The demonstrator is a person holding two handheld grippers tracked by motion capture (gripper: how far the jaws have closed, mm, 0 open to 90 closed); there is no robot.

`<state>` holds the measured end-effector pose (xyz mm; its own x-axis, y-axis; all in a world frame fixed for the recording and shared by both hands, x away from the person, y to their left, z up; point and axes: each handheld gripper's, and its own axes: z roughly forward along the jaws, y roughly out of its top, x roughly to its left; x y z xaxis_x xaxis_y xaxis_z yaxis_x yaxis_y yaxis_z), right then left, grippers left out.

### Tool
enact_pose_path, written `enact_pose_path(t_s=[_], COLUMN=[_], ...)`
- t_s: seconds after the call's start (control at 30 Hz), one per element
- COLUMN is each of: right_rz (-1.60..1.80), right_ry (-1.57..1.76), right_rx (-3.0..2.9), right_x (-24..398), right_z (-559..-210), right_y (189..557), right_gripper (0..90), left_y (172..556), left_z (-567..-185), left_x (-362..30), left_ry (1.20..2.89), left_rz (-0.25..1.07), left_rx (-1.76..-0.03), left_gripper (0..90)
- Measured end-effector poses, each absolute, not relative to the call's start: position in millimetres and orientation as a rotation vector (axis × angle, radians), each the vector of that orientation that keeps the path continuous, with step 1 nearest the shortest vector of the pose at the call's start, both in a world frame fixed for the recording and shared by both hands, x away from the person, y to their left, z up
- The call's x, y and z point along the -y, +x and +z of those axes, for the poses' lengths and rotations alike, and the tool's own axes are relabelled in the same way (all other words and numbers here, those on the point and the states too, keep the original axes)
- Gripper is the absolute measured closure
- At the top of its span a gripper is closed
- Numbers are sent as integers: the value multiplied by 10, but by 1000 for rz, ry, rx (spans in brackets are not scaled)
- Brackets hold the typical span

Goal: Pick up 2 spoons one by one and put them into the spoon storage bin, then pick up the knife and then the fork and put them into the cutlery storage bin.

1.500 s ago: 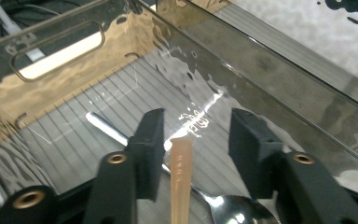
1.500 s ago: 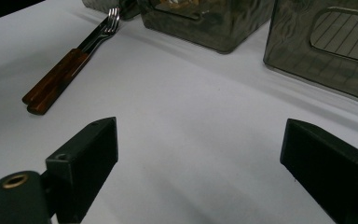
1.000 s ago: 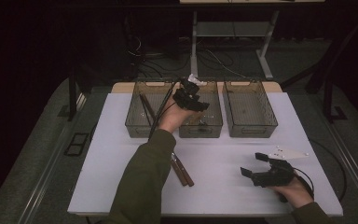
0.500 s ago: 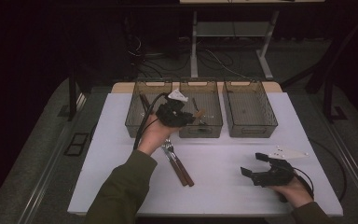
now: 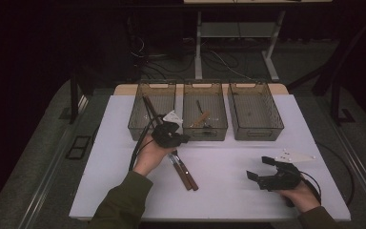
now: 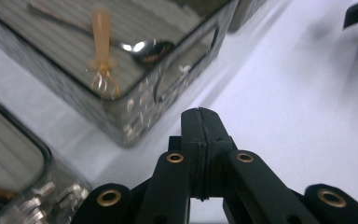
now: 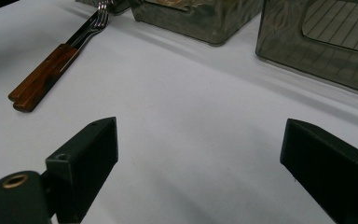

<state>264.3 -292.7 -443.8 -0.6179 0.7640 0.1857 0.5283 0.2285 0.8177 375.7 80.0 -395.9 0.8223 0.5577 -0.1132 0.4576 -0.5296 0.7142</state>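
Observation:
Two wooden-handled forks (image 5: 185,171) (image 7: 51,70) lie side by side on the white table (image 5: 228,157), in front of the bins. My left gripper (image 5: 182,139) (image 6: 200,119) hovers just above their tine ends, near the front wall of the middle bin (image 5: 205,131) (image 6: 135,116). Its jaws have just been closing and now meet, with nothing between them. That bin holds a spoon (image 6: 144,46) and a light wooden-handled utensil (image 6: 101,32) (image 5: 201,118). My right gripper (image 5: 259,168) (image 7: 205,154) rests at the front right of the table, open and empty.
Three clear bins stand in a row at the back of the table. The left bin (image 5: 140,129) holds long dark utensils (image 5: 147,107); the right bin (image 5: 256,131) (image 7: 326,46) looks empty. Bare tabletop lies between the forks and the right gripper.
My left hand has come back from above the middle bin, leftward and down toward the forks, and its jaws have closed. The right hand has stayed put.

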Motion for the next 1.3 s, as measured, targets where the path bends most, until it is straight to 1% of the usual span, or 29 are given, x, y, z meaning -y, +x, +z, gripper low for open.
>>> enact_pose_path(t_s=[0.27, 0.57, 0.73, 1.3], right_rz=[1330, 1331, 1325, 1320], right_ry=[1217, 1217, 1217, 1224], right_rx=[-2253, -2249, -2247, -2246], right_x=[2924, 2927, 2917, 2920], right_z=[-4443, -4442, -4443, -4450], right_y=[2652, 2650, 2646, 2651], right_gripper=[108, 108, 108, 108], left_y=[3712, 3670, 3685, 3644], left_z=[-4210, -4335, -4365, -4353], left_x=[-841, -877, -885, -919], left_ry=[2281, 2348, 2379, 2403], left_rz=[155, 169, 195, 186], left_rx=[-769, -766, -749, -719], left_gripper=[900, 900, 900, 900])
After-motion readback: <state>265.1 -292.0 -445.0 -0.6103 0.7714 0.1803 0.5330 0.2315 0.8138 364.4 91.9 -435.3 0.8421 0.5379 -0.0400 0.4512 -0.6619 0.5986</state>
